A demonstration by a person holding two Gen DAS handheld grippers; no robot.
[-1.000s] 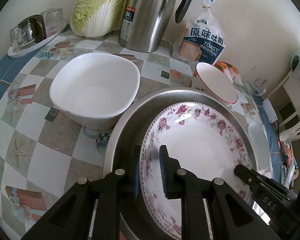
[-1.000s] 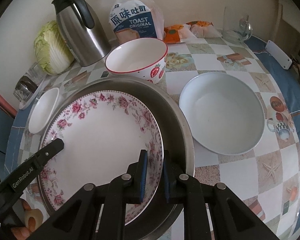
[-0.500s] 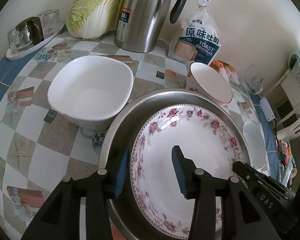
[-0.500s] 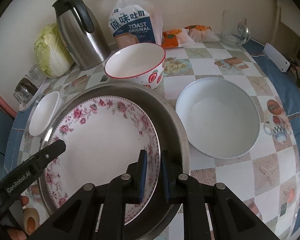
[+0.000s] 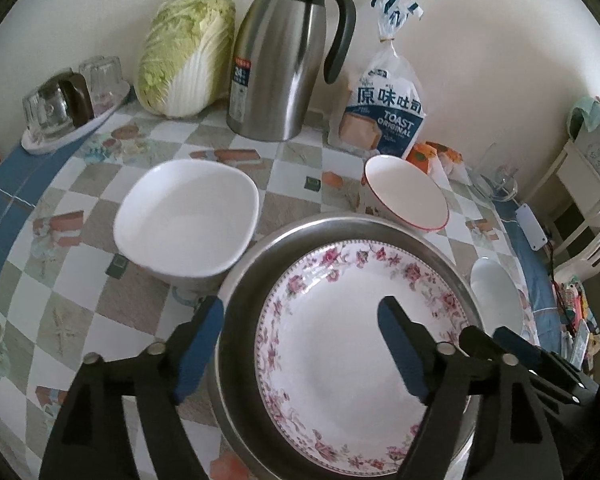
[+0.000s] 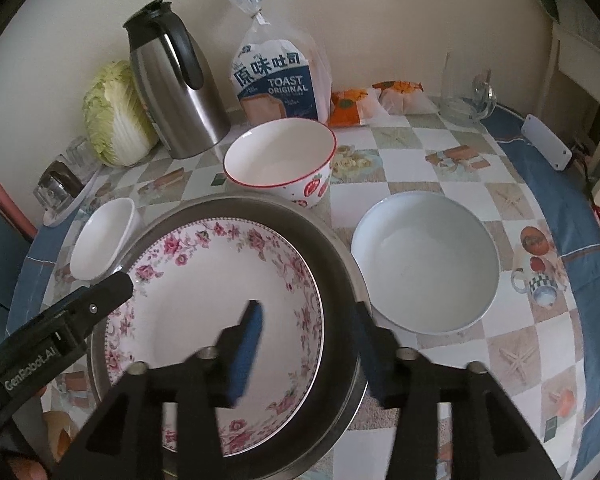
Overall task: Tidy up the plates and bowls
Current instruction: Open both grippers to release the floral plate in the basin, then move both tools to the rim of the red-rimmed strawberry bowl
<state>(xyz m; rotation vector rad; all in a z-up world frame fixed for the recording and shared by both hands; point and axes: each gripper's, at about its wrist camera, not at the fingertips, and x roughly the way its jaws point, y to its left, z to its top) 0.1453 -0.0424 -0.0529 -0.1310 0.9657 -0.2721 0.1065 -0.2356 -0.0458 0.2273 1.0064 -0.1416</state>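
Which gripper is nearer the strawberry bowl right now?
Right. The right gripper straddles the metal basin's edge on the strawberry bowl's side; the left gripper is across the floral plate.

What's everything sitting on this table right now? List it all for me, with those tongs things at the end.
floral plate: 1, white with pink flowers, inside the steel basin
steel basin: 1, silver, front centre
strawberry bowl: 1, white with red rim, behind the basin
square bowl: 1, white, left of the basin
round bowl: 1, pale white, right of the basin
thermos jug: 1, steel with black handle, by the wall
cabbage: 1, green and white, left of the jug
toast bag: 1, blue and white, right of the jug
glasses on tray: several, clear, far left
left tongs: 1, black with blue pads, open over the plate's left rim
right tongs: 1, same colours, open over the plate's right rim
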